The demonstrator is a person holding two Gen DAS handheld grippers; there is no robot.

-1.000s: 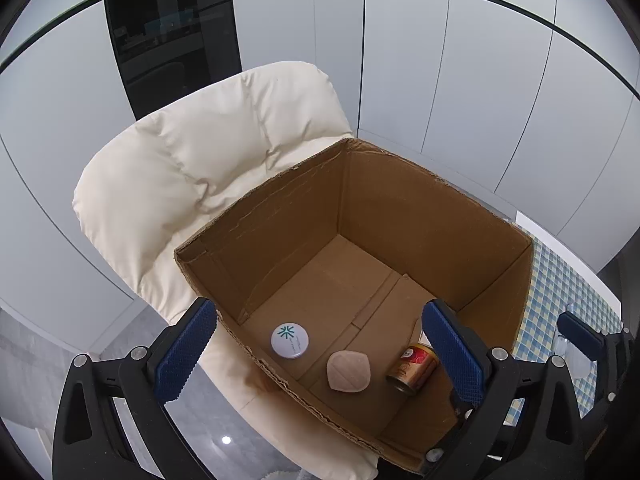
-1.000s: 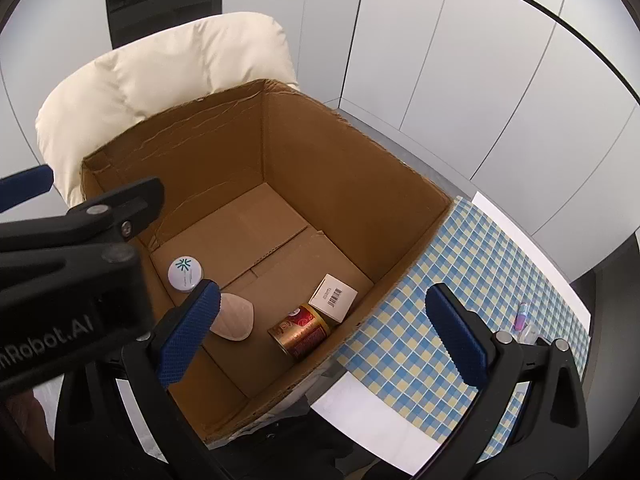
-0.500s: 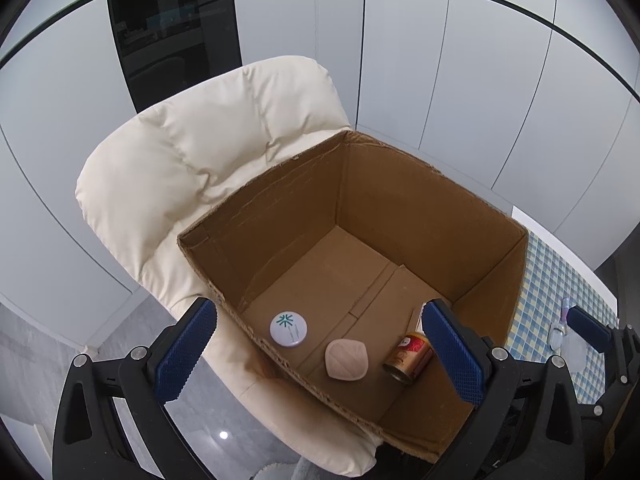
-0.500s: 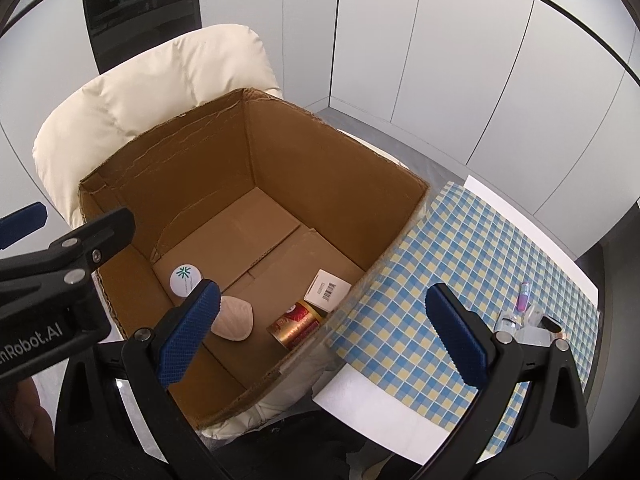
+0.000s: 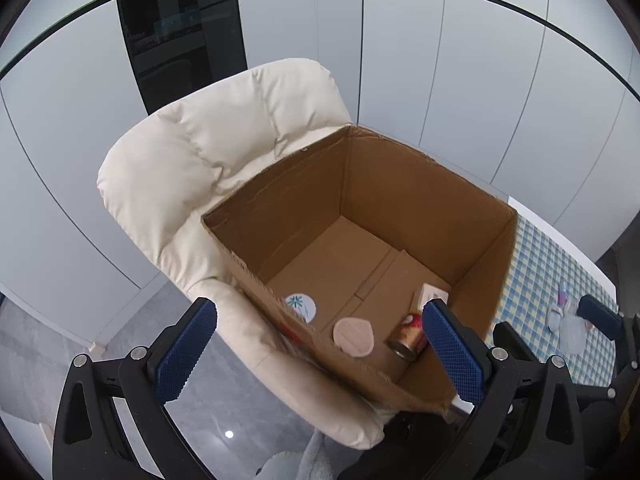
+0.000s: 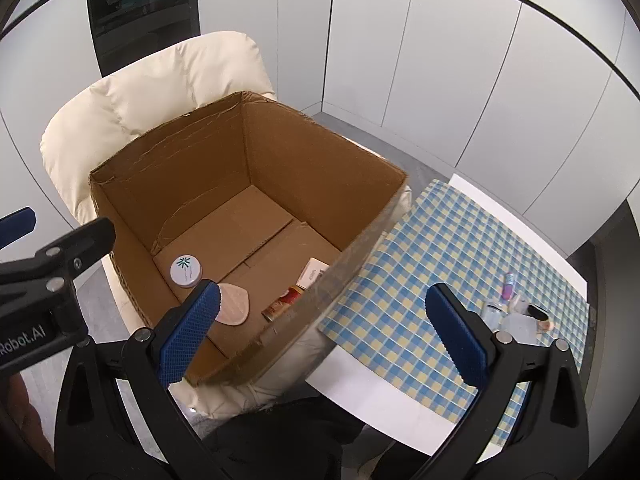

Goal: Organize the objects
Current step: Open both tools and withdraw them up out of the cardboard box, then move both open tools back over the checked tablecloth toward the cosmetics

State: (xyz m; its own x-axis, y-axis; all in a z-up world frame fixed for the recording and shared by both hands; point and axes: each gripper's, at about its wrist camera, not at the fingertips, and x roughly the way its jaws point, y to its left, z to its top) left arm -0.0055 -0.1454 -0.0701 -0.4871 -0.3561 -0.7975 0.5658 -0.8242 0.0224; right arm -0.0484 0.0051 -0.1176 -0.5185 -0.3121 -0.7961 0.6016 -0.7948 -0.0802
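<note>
An open cardboard box (image 5: 420, 184) (image 6: 312, 152) rests on a cream padded chair (image 5: 208, 152) (image 6: 160, 72). On its floor lie a white round jar (image 5: 301, 306) (image 6: 185, 271), a beige pad (image 5: 354, 336) (image 6: 234, 304), a red-gold can (image 5: 406, 338) (image 6: 285, 303) on its side and a small white carton (image 5: 430, 294) (image 6: 314, 272). My left gripper (image 5: 320, 352) hangs open above the box's near edge, holding nothing. My right gripper (image 6: 324, 328) is open too, above the box's right wall and the table. Several small items (image 6: 512, 308) (image 5: 566, 316) lie on the blue-yellow checked cloth (image 6: 448, 272).
The white table (image 6: 376, 388) with the checked cloth stands right of the chair. White wall panels and a dark glass panel (image 5: 180, 28) are behind. Grey floor (image 5: 48, 340) shows at the lower left. The left gripper's body (image 6: 44, 280) fills the right wrist view's left side.
Both grippers have drawn back and up from the box, which looks smaller now. The right view has swung right, so more of the checked cloth and its small items show.
</note>
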